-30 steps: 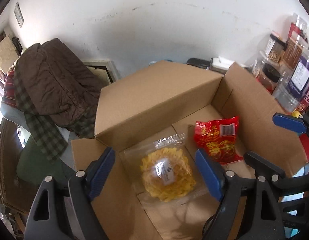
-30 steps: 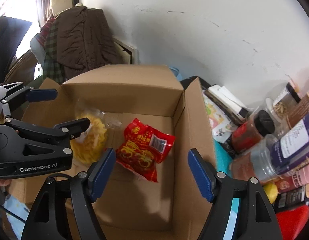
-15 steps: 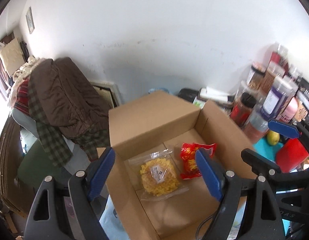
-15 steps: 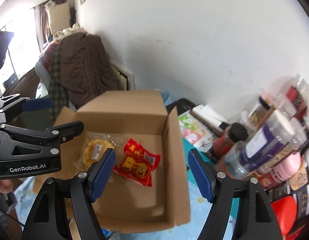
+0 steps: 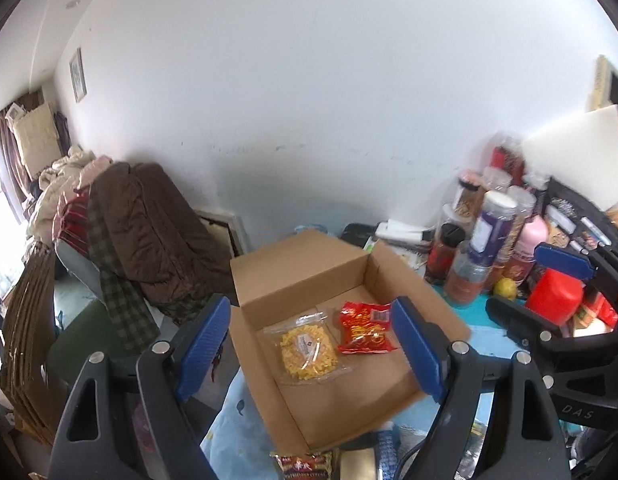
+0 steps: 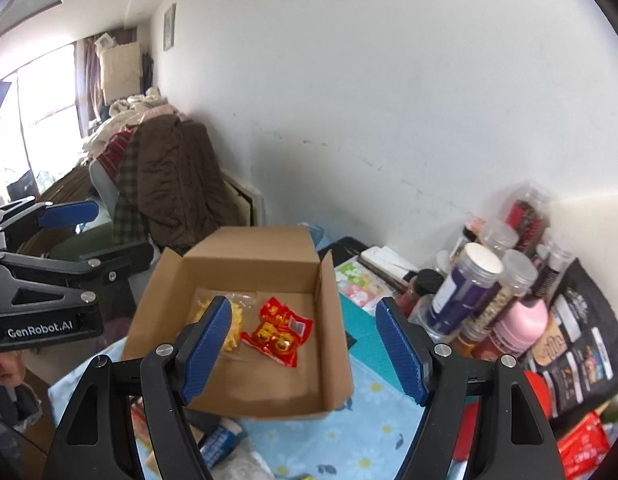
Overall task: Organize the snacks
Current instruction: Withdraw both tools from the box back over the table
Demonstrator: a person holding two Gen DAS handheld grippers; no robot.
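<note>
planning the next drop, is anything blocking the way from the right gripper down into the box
Nothing visible does. The right gripper is open and empty above the open box; the yellow bag and red bag leave bare floor in front.

scuffed white wall (image 5: 329, 100), small framed picture (image 6: 169, 26), bright curtained window (image 6: 49, 88), clothes-heaped chair (image 5: 121, 224)
</note>
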